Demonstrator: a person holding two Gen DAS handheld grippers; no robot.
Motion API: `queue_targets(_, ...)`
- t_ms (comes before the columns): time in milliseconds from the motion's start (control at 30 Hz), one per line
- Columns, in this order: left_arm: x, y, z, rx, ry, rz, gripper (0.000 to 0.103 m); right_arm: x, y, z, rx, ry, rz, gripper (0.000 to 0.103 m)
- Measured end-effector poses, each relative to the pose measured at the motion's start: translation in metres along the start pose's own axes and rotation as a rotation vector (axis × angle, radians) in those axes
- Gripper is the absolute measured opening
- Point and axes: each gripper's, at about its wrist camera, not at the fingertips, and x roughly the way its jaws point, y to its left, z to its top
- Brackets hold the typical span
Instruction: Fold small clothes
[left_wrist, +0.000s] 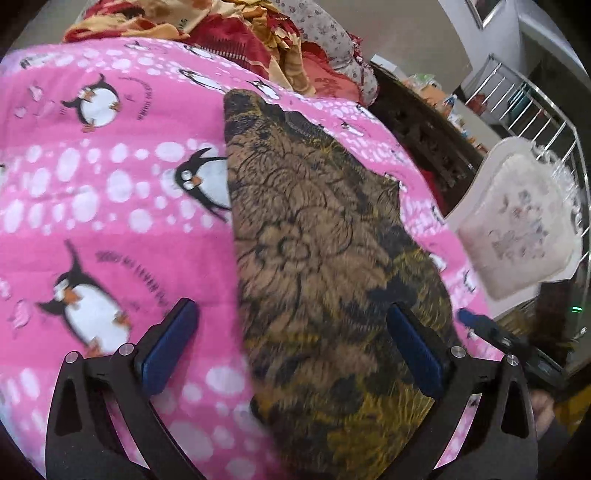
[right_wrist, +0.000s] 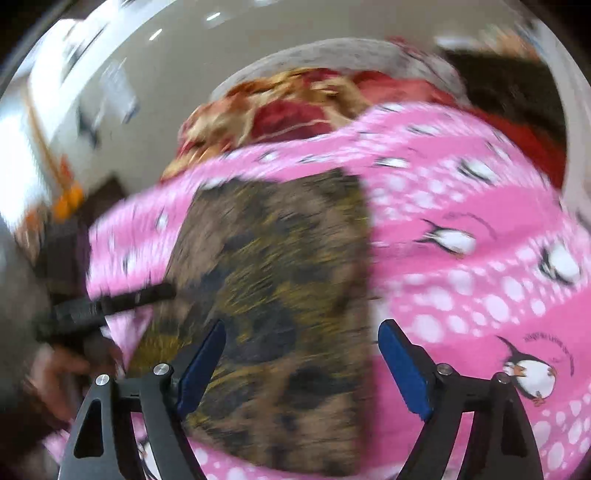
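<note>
A small brown, black and mustard patterned garment lies flat on a pink penguin-print blanket. It also shows in the right wrist view, which is blurred. My left gripper is open and empty, above the garment's near left part. My right gripper is open and empty over the garment's near part. The right gripper's blue-tipped finger also shows at the right edge of the left wrist view. The left gripper shows as a dark bar at the left of the right wrist view.
A pile of red and gold floral cloth lies at the blanket's far edge. A white chair with a pale cushion and a metal railing stand to the right. A dark wooden frame borders the blanket.
</note>
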Motion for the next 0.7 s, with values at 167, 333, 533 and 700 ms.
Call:
queue_targets(167, 0.008, -0.004, 0.008, -0.043, 0.054, -0.159, 0.091, 0.048, -0.046, 0.014, 0.109, 0.163, 0.272, 0.061)
queue_targets(333, 0.004, 0.021, 0.007, -0.152, 0.017, -0.219, 0.056, 0.080, -0.054, 0.039, 0.108, 0.182, 0.379, 0.059)
queue_targets(533, 0.005, 0.024, 0.003, -0.148, -0.019, -0.176, 0.048, 0.113, -0.038, 0.061, 0.014, 0.203, 0.453, 0.055)
queue_targets(700, 0.011, 0.016, 0.003, -0.127, -0.028, -0.094, 0.034, 0.120, -0.042, 0.060, 0.039, 0.200, 0.435, 0.039)
